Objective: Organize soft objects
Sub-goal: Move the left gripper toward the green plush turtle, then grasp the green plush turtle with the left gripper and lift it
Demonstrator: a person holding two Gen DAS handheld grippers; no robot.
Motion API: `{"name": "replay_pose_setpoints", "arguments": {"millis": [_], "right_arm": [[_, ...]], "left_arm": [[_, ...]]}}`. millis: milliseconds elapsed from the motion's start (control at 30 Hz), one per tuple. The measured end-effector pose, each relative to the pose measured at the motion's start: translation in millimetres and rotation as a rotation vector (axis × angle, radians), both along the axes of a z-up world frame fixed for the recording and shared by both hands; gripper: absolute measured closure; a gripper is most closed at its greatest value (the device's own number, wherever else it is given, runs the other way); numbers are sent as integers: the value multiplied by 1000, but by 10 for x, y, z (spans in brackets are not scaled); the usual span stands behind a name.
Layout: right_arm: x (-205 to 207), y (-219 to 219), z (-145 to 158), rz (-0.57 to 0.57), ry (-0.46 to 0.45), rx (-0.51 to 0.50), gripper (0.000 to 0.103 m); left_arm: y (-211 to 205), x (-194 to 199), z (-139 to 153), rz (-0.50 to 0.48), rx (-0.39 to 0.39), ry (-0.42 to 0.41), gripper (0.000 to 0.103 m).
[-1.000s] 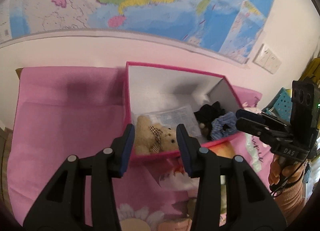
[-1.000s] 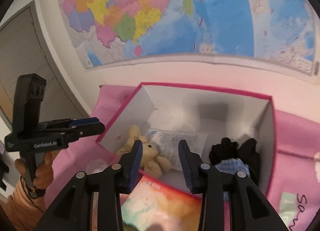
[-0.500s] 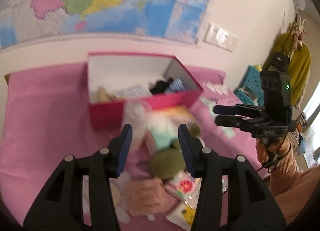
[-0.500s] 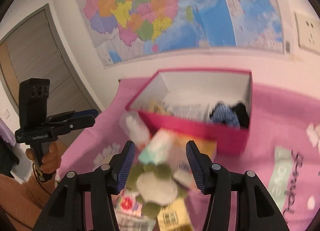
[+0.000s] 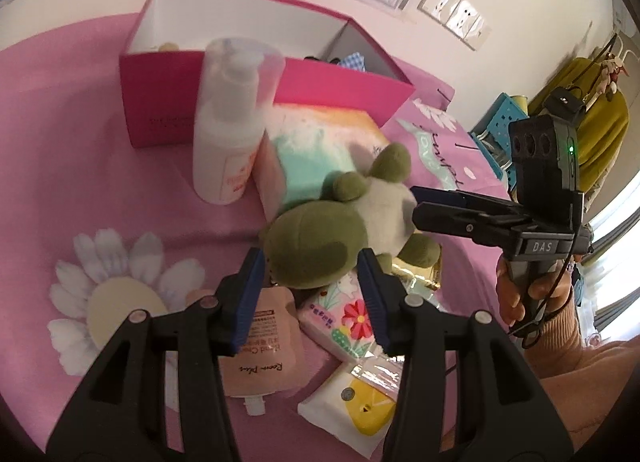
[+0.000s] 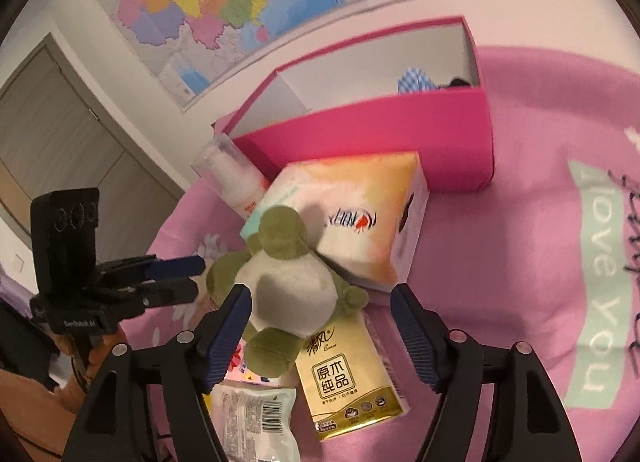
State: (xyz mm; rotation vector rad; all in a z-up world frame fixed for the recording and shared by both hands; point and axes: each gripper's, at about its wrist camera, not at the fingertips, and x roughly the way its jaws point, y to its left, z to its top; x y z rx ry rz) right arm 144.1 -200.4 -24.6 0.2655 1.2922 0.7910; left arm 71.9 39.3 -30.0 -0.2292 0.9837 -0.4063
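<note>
Right wrist view: the right gripper is spreading its jaws, the green plush frog between them, nearer the left finger. Left gripper stands apart astride the frog's head without pressing. Beyond both sits the pink box.

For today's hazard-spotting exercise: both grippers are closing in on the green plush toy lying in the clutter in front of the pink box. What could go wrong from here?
1. The plush toy leans on the tissue box beside an upright pump bottle; lifting it could topple the bottle.
2. The right gripper, fingers opening, and the left gripper both aim at the toy and might collide.
3. Tissue packs underneath could be dragged along.
</note>
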Motion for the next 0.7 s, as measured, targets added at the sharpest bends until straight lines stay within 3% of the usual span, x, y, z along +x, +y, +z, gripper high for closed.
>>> {"name": "replay_pose_setpoints", "arguments": {"millis": [333,533,700], "right_arm": [[-42,133,-59,9,5,31,30],[-72,121,-34,1,-13,14,38],[-104,125,-23,0,-23,9,41]], "left_arm": [[-48,57,-78,-6,-29,25,52],[6,115,-181,16,-65,71,52],[-48,109,-161,7,-41,55,52]]}}
